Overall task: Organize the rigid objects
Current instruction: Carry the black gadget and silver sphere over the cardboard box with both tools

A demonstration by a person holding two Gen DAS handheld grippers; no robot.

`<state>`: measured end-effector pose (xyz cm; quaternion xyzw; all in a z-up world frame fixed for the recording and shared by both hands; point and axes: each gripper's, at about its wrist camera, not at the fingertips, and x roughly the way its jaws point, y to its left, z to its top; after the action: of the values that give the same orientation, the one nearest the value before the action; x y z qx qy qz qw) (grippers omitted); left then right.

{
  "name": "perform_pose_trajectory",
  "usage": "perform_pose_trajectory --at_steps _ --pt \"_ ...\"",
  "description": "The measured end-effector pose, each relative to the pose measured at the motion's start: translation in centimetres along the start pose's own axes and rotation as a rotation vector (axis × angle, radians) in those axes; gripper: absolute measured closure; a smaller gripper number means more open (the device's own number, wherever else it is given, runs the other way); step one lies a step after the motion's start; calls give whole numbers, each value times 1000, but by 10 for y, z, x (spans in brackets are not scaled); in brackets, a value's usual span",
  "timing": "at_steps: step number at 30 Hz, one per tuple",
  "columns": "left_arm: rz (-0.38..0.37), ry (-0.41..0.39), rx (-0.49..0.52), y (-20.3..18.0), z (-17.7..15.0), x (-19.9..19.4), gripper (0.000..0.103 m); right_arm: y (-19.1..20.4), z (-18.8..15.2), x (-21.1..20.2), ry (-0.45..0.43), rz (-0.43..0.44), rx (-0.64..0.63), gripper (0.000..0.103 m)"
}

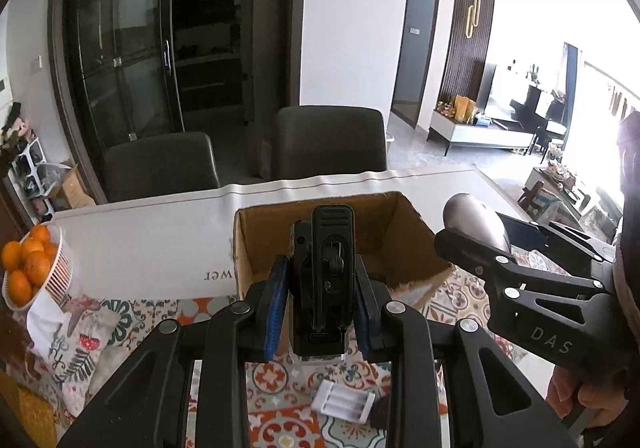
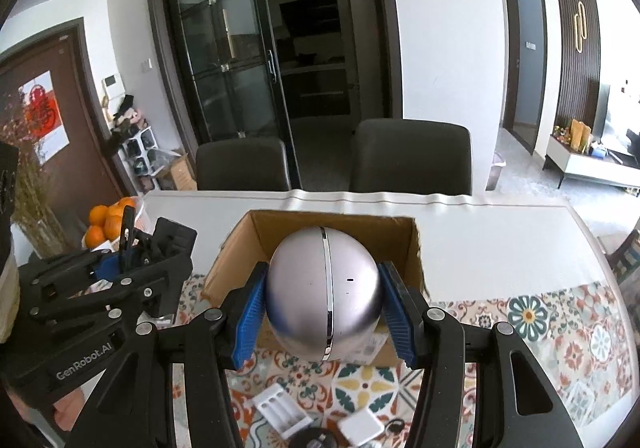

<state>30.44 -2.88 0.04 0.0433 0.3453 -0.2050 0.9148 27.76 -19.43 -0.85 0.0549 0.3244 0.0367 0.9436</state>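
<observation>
Jaws of left gripper (image 1: pixel 320 312) clamped on black clip-on device (image 1: pixel 326 272); jaws of right gripper (image 2: pixel 325 312) clamped on silver egg-shaped gadget (image 2: pixel 324 294). Both held just above near rim of open cardboard box (image 2: pixel 236 248) on desk. White battery holder (image 2: pixel 280 410) below on patterned cloth, ungrasped. Advice: carry each item past rim, lower inside, release one at a time, avoid grippers colliding. Oranges (image 1: pixel 28 264) far left.

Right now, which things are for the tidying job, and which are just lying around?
For the job:
- left claw holding the black clip gadget
- right claw holding the silver ball
- cardboard box
- white battery holder

Just lying around:
- oranges
- chairs
</observation>
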Motion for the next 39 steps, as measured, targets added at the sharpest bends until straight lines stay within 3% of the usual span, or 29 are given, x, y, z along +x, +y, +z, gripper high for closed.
perform_pose_trajectory --at_steps 7,12,19,25,33,37,39 --pt "-20 43 -4 2 22 32 74 -13 23 33 80 -3 9 49" --pt "0 120 -18 5 32 63 74 -22 26 62 170 -3 26 49" --pt "6 259 -30 10 31 109 74 -39 17 106 304 4 69 49" --pt "47 339 -27 8 20 132 74 -45 10 119 355 -9 64 49" --pt "99 341 -7 8 16 129 71 -49 4 125 380 2 76 49" --pt "148 306 -20 12 20 116 54 -48 4 124 381 10 81 49" --pt "156 294 -29 14 21 110 51 -47 5 125 381 12 86 46"
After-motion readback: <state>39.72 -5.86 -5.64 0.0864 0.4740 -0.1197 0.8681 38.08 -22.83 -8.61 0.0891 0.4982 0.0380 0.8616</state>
